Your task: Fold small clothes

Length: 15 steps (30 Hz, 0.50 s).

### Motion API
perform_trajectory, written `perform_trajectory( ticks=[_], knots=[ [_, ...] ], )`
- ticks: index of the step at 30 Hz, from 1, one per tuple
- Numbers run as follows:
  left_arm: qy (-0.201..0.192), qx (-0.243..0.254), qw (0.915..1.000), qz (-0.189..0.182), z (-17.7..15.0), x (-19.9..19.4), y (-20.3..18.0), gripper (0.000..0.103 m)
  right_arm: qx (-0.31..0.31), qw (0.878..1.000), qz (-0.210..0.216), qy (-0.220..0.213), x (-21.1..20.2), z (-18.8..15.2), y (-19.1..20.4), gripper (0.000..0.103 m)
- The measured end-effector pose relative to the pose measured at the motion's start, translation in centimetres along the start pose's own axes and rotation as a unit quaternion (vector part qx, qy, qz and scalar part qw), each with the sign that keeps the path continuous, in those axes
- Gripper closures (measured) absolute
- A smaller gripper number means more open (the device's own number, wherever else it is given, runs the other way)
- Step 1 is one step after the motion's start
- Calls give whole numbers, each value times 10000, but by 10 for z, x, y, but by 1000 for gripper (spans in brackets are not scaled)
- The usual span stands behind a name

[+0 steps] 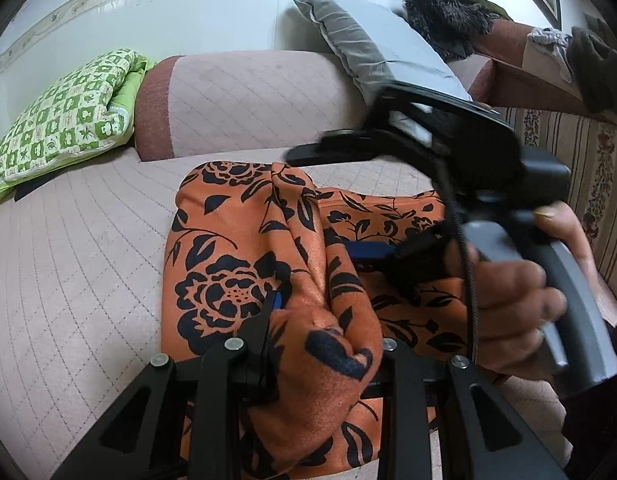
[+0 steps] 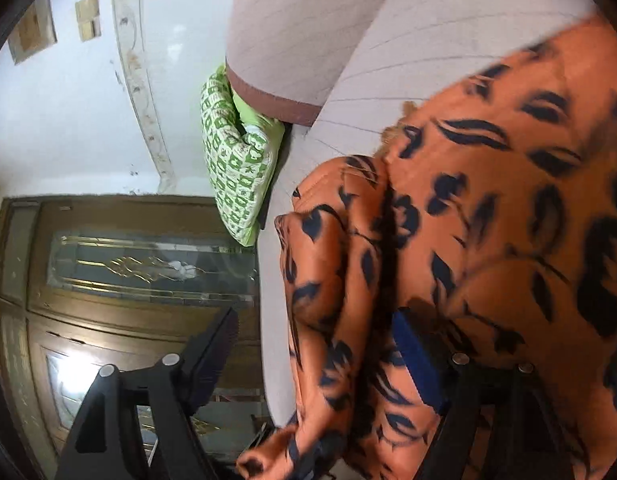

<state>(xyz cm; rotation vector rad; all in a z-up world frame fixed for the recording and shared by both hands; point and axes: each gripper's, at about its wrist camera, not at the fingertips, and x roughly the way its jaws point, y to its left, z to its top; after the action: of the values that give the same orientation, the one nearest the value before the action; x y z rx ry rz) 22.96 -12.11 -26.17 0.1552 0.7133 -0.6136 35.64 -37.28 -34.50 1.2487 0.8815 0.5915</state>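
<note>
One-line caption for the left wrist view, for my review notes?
Left gripper pinches a bunched fold of orange flowered cloth on a quilted sofa, right gripper alongside.

No text, label, brand, number or sign can be read in either view; a small pale mark on the right gripper (image 1: 436,236) is too blurred.

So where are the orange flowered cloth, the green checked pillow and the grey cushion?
orange flowered cloth (image 1: 228,240): left wrist view, on the flat spread part left of the bunched fold.
green checked pillow (image 1: 64,120): left wrist view, on its patterned top face.
grey cushion (image 1: 348,36): left wrist view, on its darker front side.
</note>
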Motion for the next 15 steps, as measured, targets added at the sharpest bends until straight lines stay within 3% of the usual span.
perform_trajectory(
  ticks=[3, 4, 5, 6, 7, 11, 15],
  knots=[
    [8, 39, 10000, 1, -1, -1, -2, 73, -78, 9999, -149, -20, 17, 10, 0, 22],
    [11, 50, 10000, 8, -1, -1, -3, 73, -151, 9998, -155, -35, 19, 11, 1, 28],
    [10, 57, 10000, 16, -1, -2, -3, 73, -330, 9992, -223, -55, 21, 13, 5, 38],
    [-3, 57, 10000, 35, -1, -2, -4, 73, -562, 9978, -351, -93, 24, 15, 12, 70],
    [2, 35, 10000, 34, 1, -1, -3, 73, -848, 9948, -541, -140, 25, 16, 19, 81],
    [-28, -177, 9997, -178, 15, -2, -8, 73, -1478, 9833, -985, -399, 14, 11, 45, 87],
    [-297, -56, 9979, -566, 30, -11, -39, 73, -1757, 9755, -1002, -866, -35, 9, 65, 88]
  ],
)
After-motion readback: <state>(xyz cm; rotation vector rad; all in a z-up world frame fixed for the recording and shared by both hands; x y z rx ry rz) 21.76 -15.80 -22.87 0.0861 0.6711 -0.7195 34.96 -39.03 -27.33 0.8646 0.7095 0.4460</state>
